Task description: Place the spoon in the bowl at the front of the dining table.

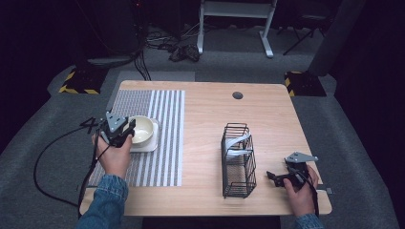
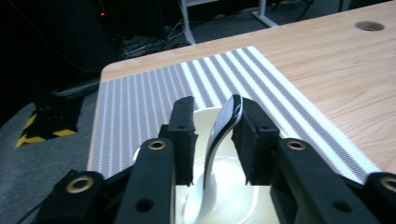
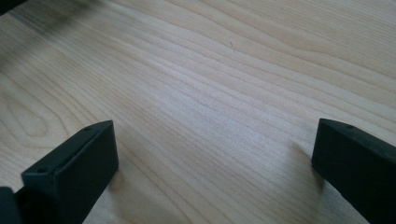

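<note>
Near edge of the wooden table (image 1: 205, 114): two denim-sleeved forearms come in from the bottom of the high view. Right hand (image 1: 298, 188) rests by the near right corner, holding the right gripper (image 1: 277, 177), which points left toward a black wire basket (image 1: 238, 160). The basket stands upright just left of that gripper, not touching it, with pale flat pieces (image 1: 237, 143) leaning inside its far half; what they are is unclear. Right gripper view: jaws spread wide, bare wood grain (image 3: 210, 93) between them, nothing held.

Left side: the left hand (image 1: 114, 155) holds the left gripper (image 1: 130, 130) over a striped grey-and-white placemat (image 1: 160, 138). A cream bowl (image 1: 143, 129) sits on a white square dish (image 1: 149, 144) on the mat, directly at the gripper's tip.

Left gripper view: a white spoon (image 2: 219, 140) stands nearly upright between the jaws, handle top leaning against the right-hand jaw, lower end down in the bowl (image 2: 205, 121). A gap shows between the spoon and the left-hand jaw; jaws part open, not clamped.

Farther off: a round dark grommet (image 1: 237, 95) near the table's far edge; beyond it carpet, cables, a white desk frame (image 1: 236, 21).
</note>
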Demonstrator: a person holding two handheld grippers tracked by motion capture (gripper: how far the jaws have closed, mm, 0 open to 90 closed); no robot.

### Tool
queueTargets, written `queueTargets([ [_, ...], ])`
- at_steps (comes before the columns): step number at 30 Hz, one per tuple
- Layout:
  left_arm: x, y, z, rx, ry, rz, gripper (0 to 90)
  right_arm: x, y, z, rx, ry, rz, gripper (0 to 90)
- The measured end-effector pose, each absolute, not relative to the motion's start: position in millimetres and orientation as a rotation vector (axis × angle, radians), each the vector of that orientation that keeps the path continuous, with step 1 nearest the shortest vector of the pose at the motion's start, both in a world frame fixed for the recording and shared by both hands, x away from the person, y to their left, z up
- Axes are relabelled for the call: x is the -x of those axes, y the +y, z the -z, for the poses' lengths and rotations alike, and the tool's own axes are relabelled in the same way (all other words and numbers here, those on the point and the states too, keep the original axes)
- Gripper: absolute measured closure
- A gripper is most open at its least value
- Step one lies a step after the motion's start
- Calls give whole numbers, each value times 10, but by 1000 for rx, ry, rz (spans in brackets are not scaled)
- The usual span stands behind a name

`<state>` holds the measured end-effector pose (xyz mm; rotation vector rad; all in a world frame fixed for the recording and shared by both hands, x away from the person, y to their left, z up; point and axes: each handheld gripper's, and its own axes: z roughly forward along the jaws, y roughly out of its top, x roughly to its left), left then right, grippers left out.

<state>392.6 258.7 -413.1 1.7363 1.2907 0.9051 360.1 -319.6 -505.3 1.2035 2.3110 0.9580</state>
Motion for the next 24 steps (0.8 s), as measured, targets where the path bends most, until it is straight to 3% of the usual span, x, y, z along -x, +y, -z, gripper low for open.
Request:
queueTargets([
  [2,-3934,2544,4127,-1729,1281,-876,614,-3601,-3196,5053,-1204,2311,-958,2],
  [5,-3933,2494,4125,-1724,1271,-859,602,-3601,-3196,5053,-1204,2311,-958,2],
  [24,-4032,2222,4322,-1816,1242,-824,591,-3601,-3196,5054,-1203,2311,-958,2],
])
